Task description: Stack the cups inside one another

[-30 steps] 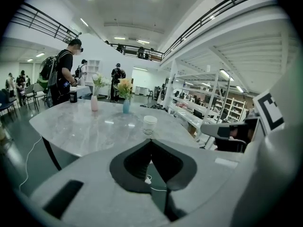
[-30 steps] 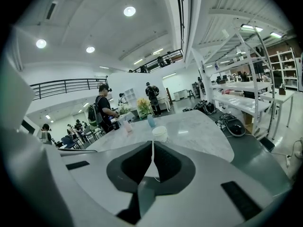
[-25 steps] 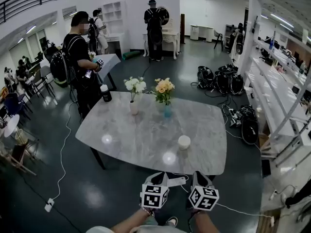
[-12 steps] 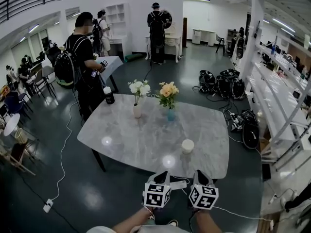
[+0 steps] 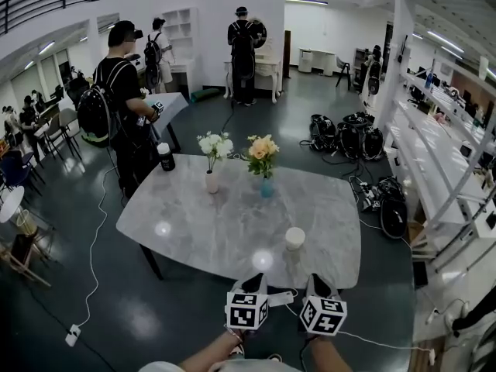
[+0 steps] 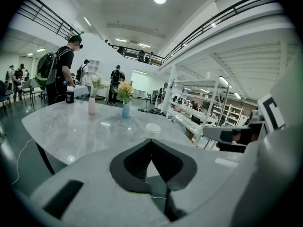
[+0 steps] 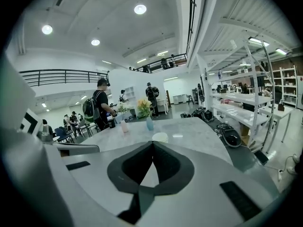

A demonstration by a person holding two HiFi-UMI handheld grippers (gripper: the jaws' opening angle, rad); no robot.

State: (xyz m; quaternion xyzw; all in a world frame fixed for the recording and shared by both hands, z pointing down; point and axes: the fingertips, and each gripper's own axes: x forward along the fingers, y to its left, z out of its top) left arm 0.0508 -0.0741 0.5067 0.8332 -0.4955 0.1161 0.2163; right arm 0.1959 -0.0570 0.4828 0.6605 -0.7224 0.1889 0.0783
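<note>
Closest in, both tools are held side by side at the near edge of the bench (image 5: 209, 227), each with its marker cube facing up. The left tool (image 6: 151, 141) has its jaws together, tips meeting. The right tool (image 7: 152, 143) is just beside it, its jaws likewise pressed together tip to tip. Both point out across the bench top and slightly down.

The bench is a grey marbled slab with rounded corners. The white cup (image 5: 294, 239) stands upright on it, in the near right part, a little beyond the right tool and apart from both tools. It cannot be made out whether it is one cup or several nested.

Toward the far edge stand a white vase (image 5: 211, 182) of pale flowers and, just right of it, a blue vase (image 5: 266, 188) of yellow-orange flowers. At the far left corner is a black bottle (image 5: 165, 159) with a white cap.

Behind that corner a person (image 5: 122, 91) wearing a backpack stands on the dark floor. Dark bags (image 5: 349, 130) lie on the floor beyond the bench to the right, and white shelving (image 5: 442, 153) runs along the right side.
</note>
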